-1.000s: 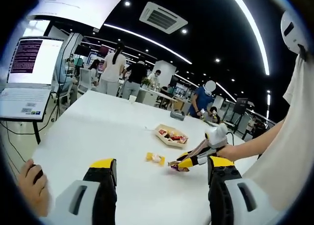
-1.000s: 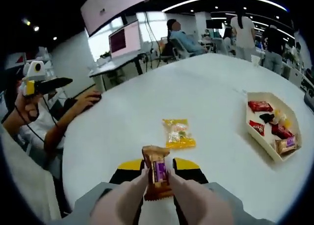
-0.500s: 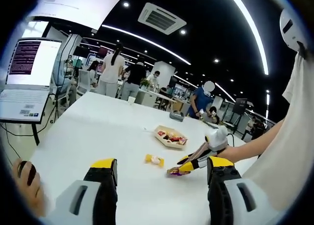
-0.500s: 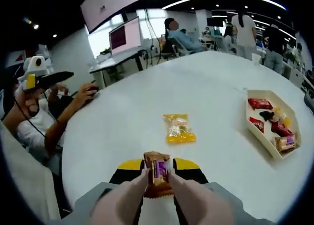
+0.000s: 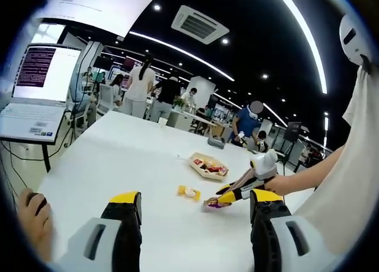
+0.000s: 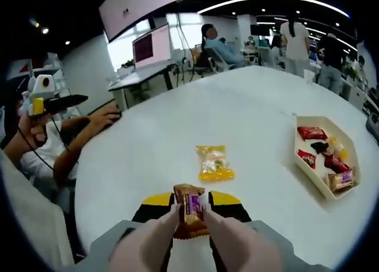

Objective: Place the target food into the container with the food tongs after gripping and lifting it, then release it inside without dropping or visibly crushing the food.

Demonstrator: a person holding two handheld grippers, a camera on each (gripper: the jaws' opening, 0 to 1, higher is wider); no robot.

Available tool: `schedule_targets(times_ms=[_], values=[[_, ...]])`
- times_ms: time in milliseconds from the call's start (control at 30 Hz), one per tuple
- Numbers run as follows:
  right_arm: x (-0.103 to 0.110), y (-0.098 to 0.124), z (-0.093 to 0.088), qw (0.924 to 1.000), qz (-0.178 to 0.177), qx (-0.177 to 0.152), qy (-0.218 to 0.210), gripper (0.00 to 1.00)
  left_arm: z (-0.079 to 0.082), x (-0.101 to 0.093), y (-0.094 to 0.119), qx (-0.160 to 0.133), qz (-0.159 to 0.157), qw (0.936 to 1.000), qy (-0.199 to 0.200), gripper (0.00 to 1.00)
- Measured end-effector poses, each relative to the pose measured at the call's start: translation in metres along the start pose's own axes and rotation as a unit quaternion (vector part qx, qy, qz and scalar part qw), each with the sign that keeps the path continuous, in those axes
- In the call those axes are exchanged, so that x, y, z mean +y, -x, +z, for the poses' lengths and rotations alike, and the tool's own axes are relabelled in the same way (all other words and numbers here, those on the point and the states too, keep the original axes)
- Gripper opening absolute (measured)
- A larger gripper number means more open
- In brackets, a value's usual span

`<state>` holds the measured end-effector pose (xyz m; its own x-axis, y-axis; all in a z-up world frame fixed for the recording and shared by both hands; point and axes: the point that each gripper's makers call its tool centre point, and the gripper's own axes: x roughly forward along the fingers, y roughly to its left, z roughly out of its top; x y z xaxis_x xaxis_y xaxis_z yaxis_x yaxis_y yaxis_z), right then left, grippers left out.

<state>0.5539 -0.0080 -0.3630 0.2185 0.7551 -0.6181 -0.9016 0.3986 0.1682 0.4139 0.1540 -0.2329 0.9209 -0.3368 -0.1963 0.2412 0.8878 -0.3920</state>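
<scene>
Right gripper (image 6: 190, 205) clamped on brown-and-purple snack packet (image 6: 190, 211), lower centre; yellow candy bag (image 6: 214, 163) just above; left gripper (image 5: 192, 216) released.

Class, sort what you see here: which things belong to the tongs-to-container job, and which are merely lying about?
Job:
brown-and-purple snack packet, gripped
tongs
right gripper
white container holding snacks

Lying about:
yellow packet on the table
laptop
left gripper, open
</scene>
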Motion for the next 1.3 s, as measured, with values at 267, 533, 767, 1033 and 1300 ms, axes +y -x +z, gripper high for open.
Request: schedule_targets(times_ms=[267, 533, 767, 1033, 1300], values=[[-0.001, 0.003, -0.001, 1.0, -0.003, 0.002, 0.001, 0.22, -0.002, 0.0, -0.001, -0.002, -0.002, 1.0, 0.002, 0.74], [0.003, 0.001, 0.001, 1.0, 0.0, 0.006, 0.004, 0.22, -0.004, 0.001, 0.0, -0.002, -0.002, 1.0, 0.005, 0.74], [0.008, -0.004, 0.003, 0.9999, 0.006, 0.007, 0.005, 0.22, -0.001, 0.004, 0.003, -0.005, 0.0, 1.0, 0.005, 0.74], [0.01, -0.003, 0.015, 0.9999, 0.008, -0.003, 0.007, 0.21, 0.0, 0.006, 0.004, -0.003, 0.002, 1.0, 0.004, 0.74], [0.0, 0.004, 0.021, 0.9999, -0.004, -0.014, -0.003, 0.21, 0.001, 0.003, 0.0, 0.001, -0.001, 1.0, 0.002, 0.72]])
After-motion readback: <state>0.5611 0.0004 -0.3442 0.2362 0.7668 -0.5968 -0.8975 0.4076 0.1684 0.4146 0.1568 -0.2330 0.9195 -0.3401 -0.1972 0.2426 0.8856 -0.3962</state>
